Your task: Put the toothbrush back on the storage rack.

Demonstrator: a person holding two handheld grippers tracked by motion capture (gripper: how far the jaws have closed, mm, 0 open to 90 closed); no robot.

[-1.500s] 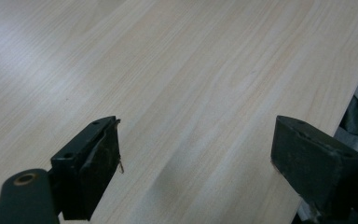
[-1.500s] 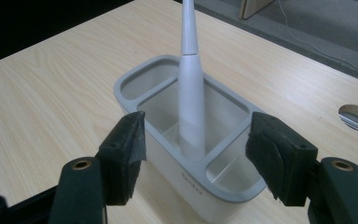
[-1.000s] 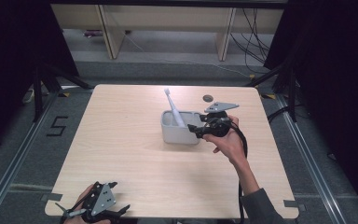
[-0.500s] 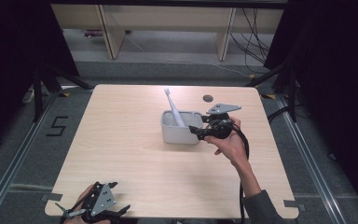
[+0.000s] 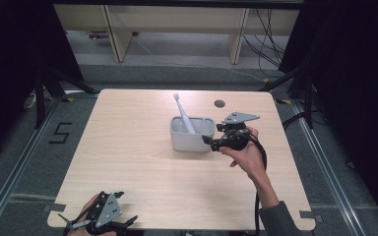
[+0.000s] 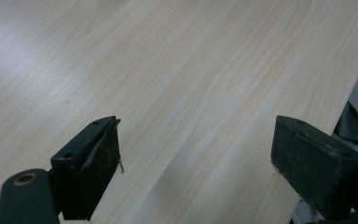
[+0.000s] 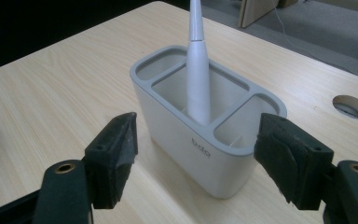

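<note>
Right gripper (image 7: pixel 196 163) spread wide, nothing between pads, jaws just been opening; sits just beside the holder (image 5: pixel 192 133), toward right edge of table (image 5: pixel 128 162). Toothbrush (image 5: pixel 183 114) stands tilted in middle compartment, head up, leaning toward far edge. Holder sits right of table centre, near the cable hole (image 5: pixel 219 103). Looks like brush freshly dropped in, w/ pull-back due next.

Risks, as judged:
- Pulling away w/ a jaw clipping holder wall → holder slides or tips, brush spills out.
- Trailing cable dragging across holder → same.
- Brush leaning, top-heavy → small knock could topple it.

Left gripper (image 6: pixel 196 163) spread wide too, empty, parked at near-left corner; no threat there.
</note>
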